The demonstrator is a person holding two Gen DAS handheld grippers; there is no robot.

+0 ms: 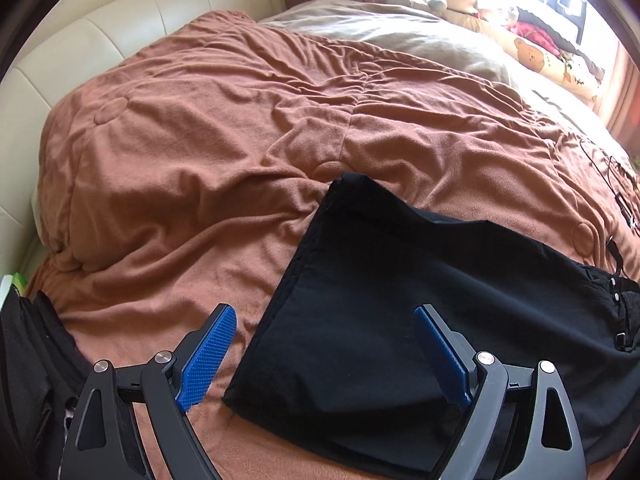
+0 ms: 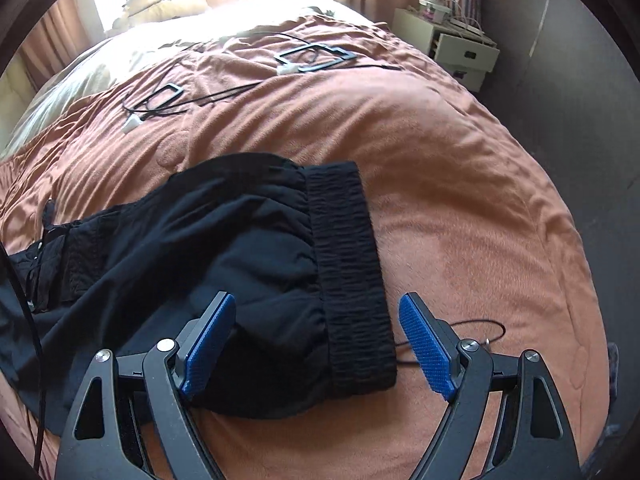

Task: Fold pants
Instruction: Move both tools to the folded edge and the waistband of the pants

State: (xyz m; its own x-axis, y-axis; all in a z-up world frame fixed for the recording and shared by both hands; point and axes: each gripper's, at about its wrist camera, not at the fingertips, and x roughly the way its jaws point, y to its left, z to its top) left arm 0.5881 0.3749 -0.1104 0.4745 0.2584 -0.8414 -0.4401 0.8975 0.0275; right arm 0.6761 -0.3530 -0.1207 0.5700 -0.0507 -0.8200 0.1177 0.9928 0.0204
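Observation:
Black pants [image 1: 400, 304] lie flat on a brown blanket [image 1: 200, 152]. The left wrist view shows the leg end, with its hem edge running from upper middle to lower left. My left gripper [image 1: 324, 324] is open and empty, just above that hem end. The right wrist view shows the gathered elastic waistband [image 2: 348, 272] and the seat of the pants [image 2: 200, 248]. My right gripper [image 2: 316, 316] is open and empty, its fingers straddling the near end of the waistband. A strap with buckles [image 1: 618, 308] shows on the pants at the right edge of the left view.
A cream padded headboard [image 1: 80, 40] and beige bedding [image 1: 400, 32] lie beyond. Black cables and frames [image 2: 312, 58] lie on the blanket's far part. A thin cable [image 2: 480, 332] lies by the waistband. A white bedside cabinet [image 2: 456, 44] stands far right. Dark clothing [image 1: 28, 360] sits at left.

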